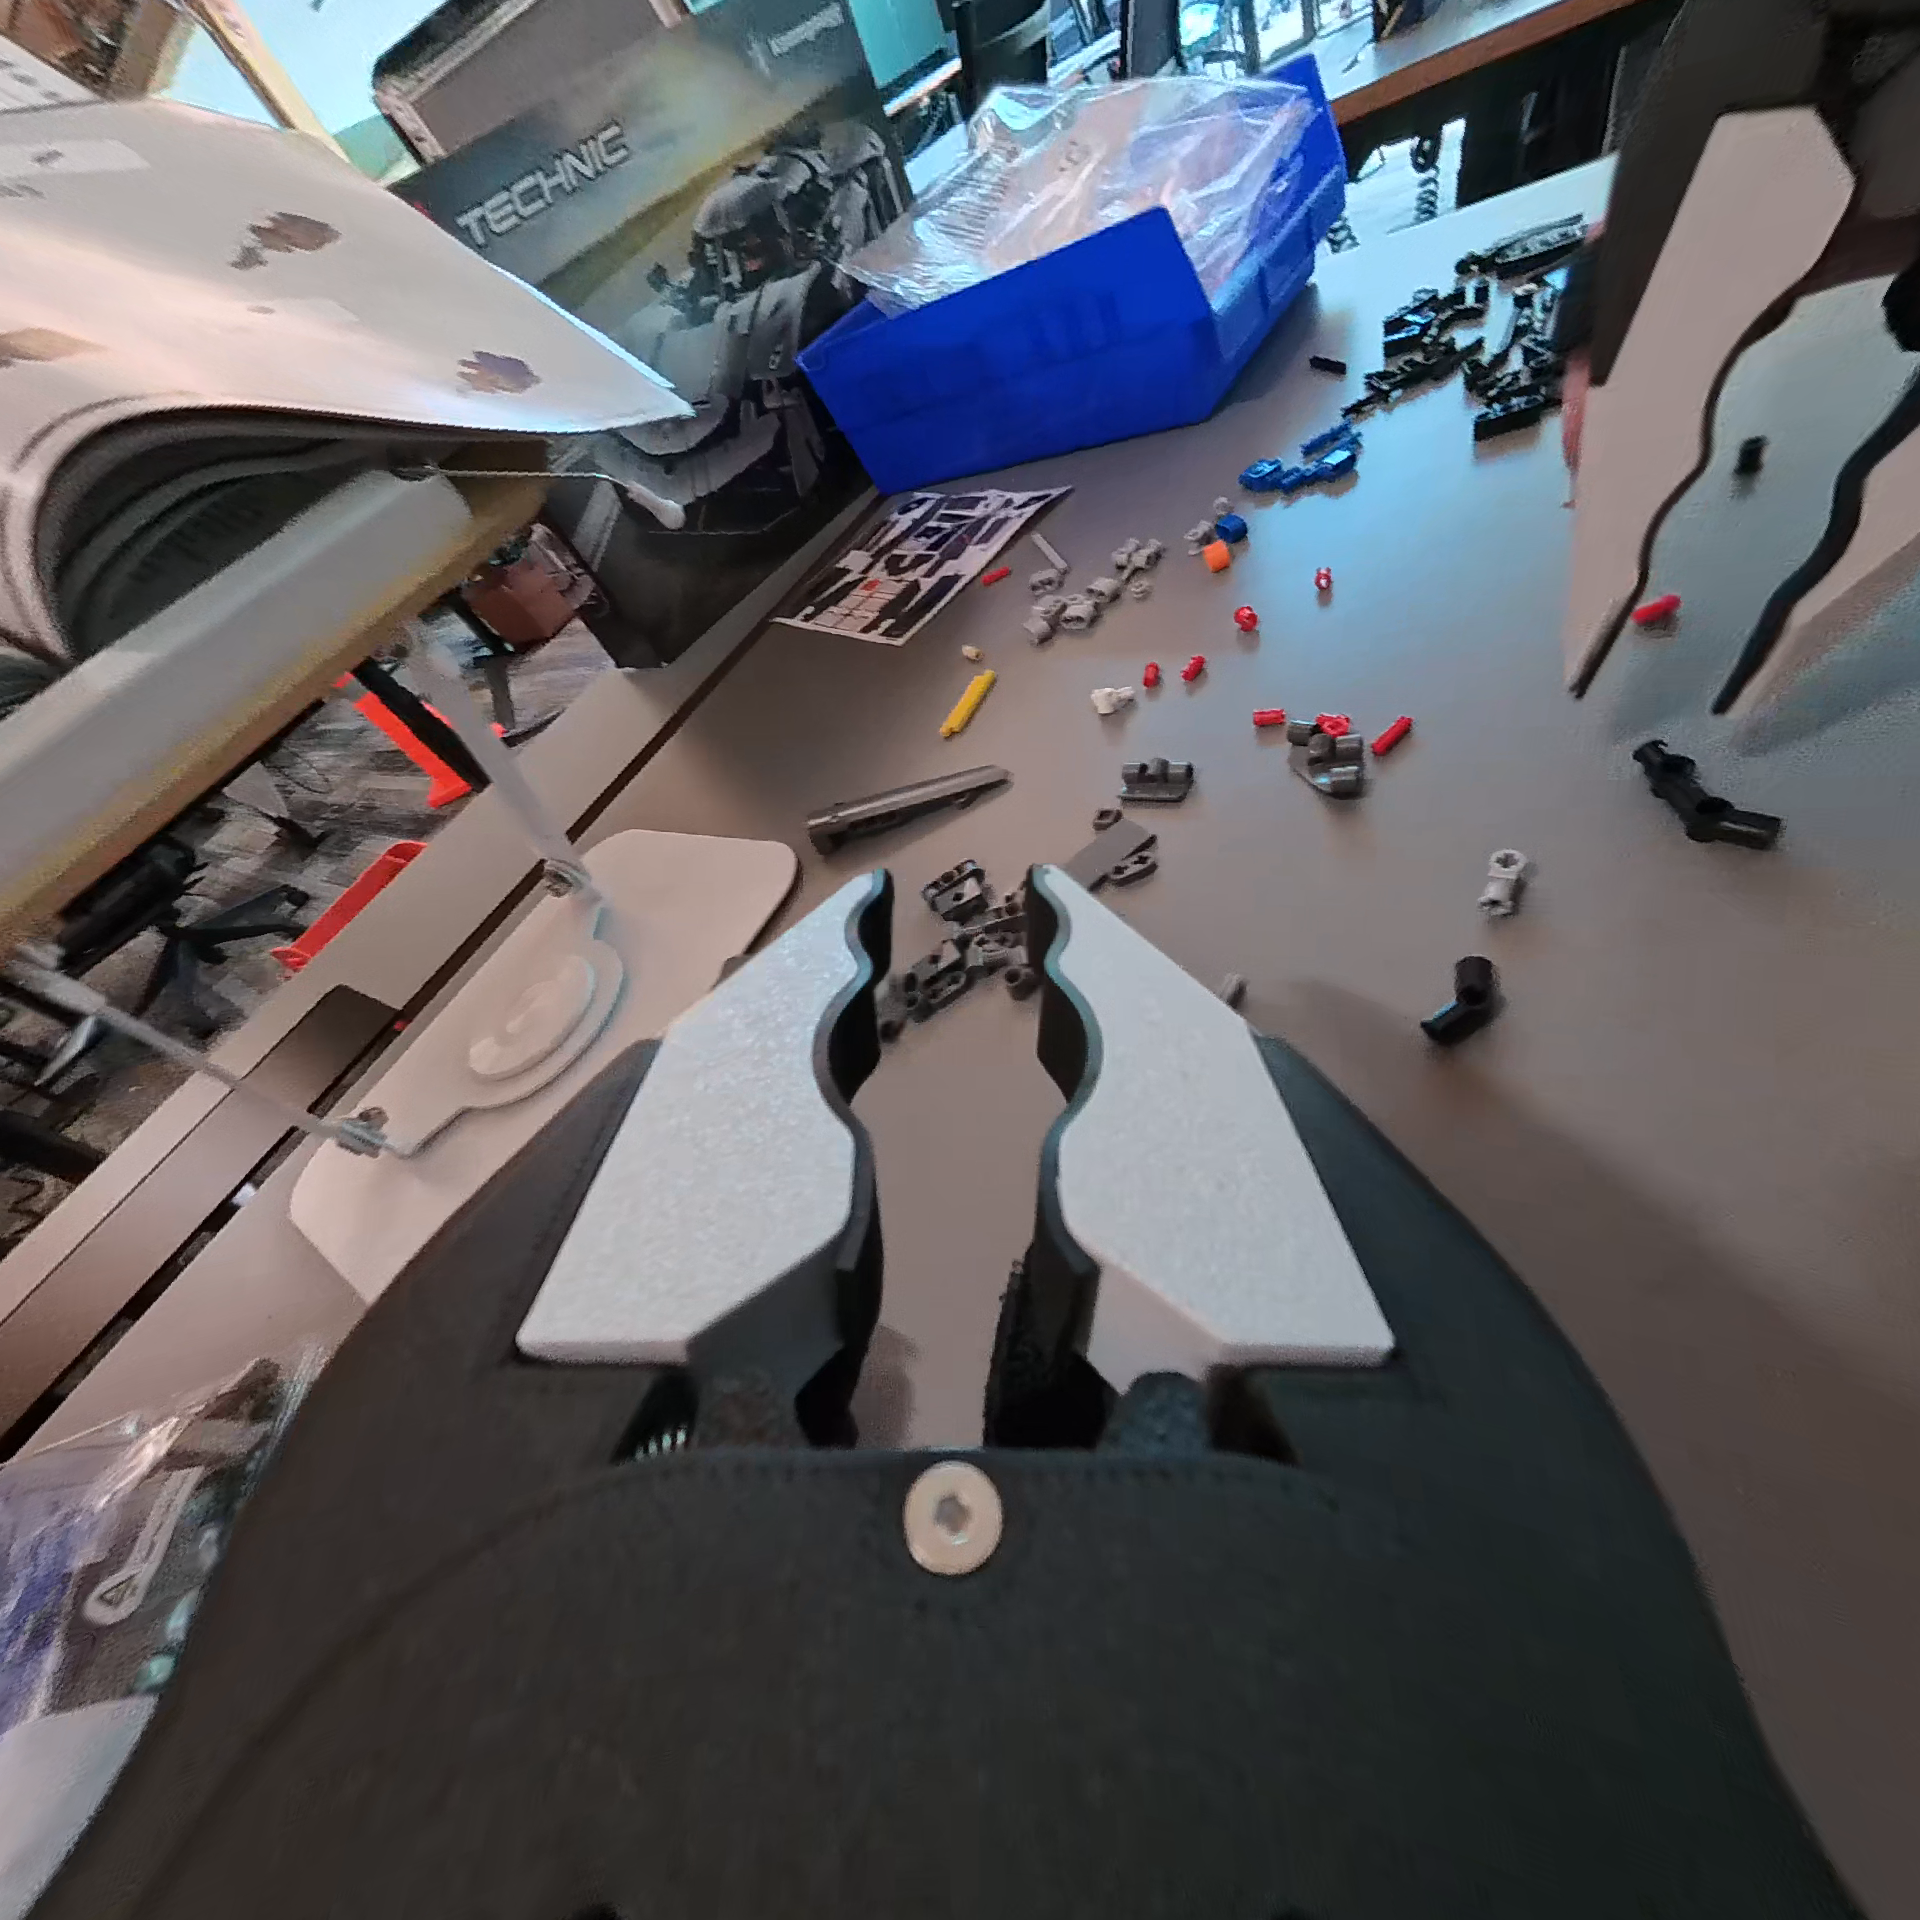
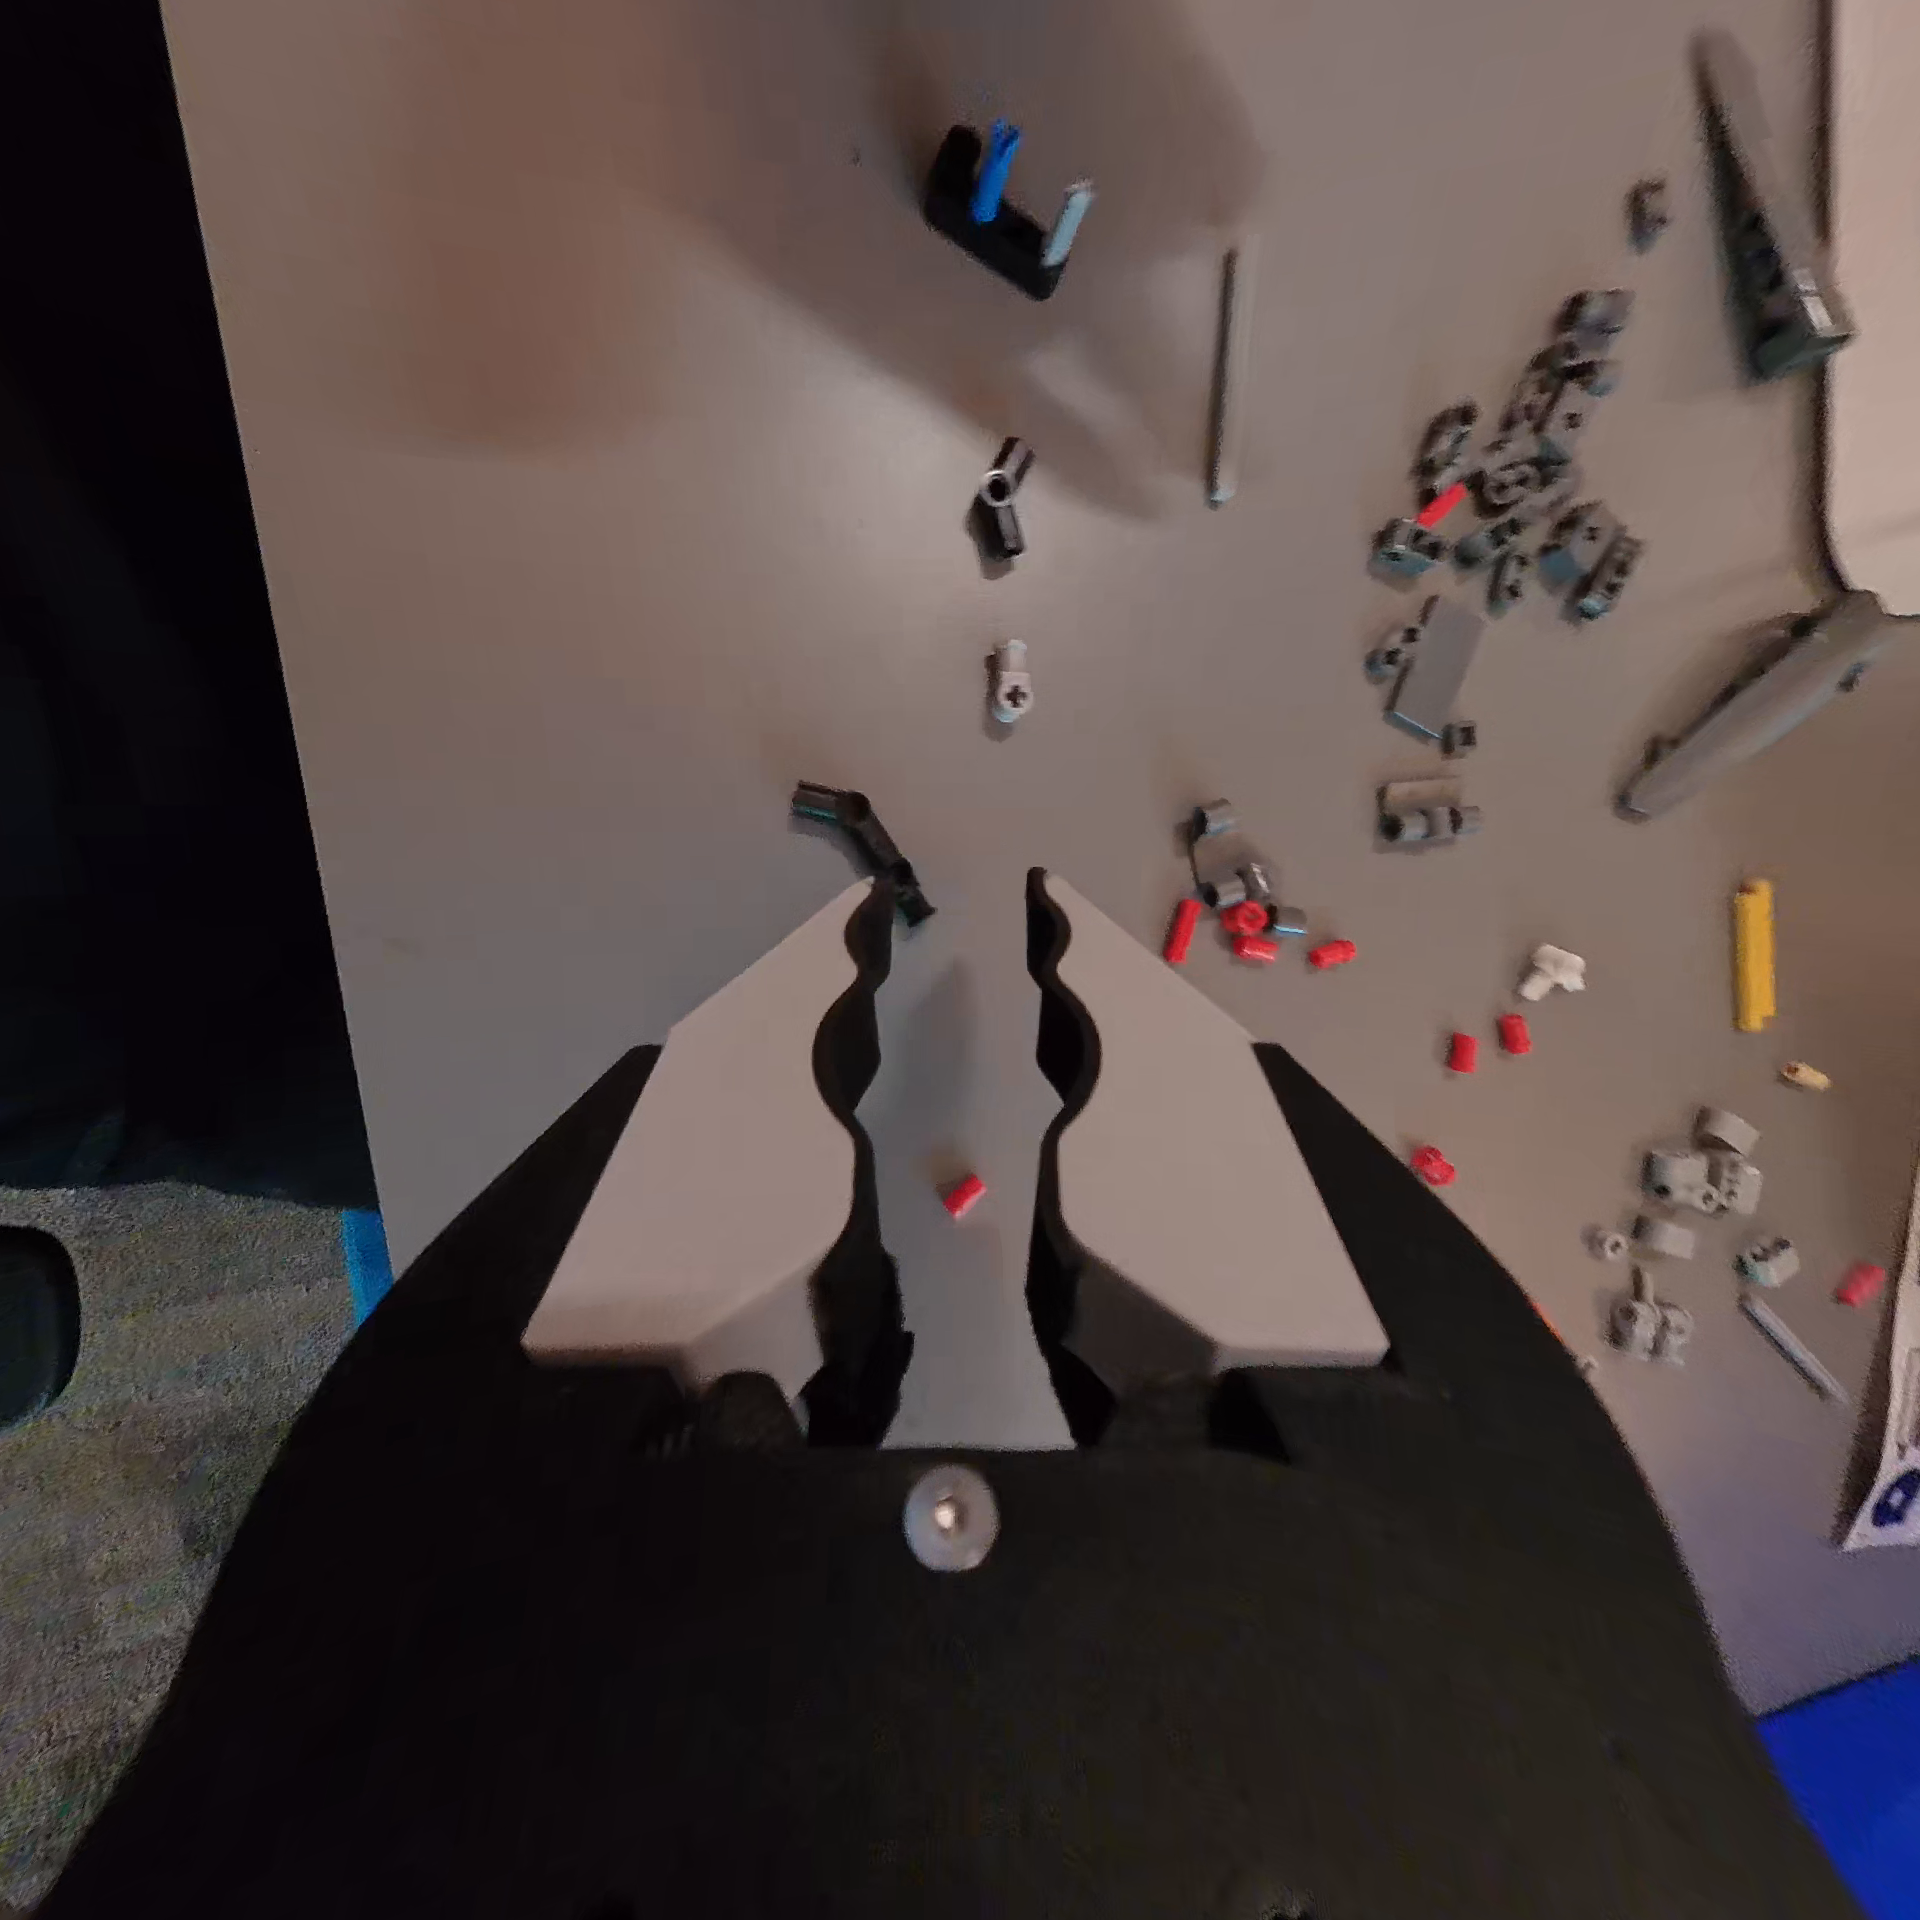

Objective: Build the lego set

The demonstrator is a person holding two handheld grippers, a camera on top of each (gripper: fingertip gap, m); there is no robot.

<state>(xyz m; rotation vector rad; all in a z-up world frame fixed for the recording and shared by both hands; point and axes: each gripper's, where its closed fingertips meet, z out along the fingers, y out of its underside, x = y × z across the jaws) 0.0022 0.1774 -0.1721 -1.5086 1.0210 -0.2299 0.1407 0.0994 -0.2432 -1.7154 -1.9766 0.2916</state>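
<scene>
We are holding the left gripper [image 1: 961,904] low over a dark grey parts pile [image 1: 971,951], jaws narrowly parted, gripping nothing. We are angling the right gripper [image 2: 951,899] downward, likewise parted and unladen, above a red pin [image 2: 962,1195].

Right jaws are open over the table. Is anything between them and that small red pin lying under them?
Nothing visible. The red pin lies alone on the bare table, in the gap of the open right gripper. The nearest other piece, a bent black connector, sits off its left fingertip.

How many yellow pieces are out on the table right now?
1: a yellow rod lying flat on the table, just beyond the red pins. More may be hidden.
</scene>
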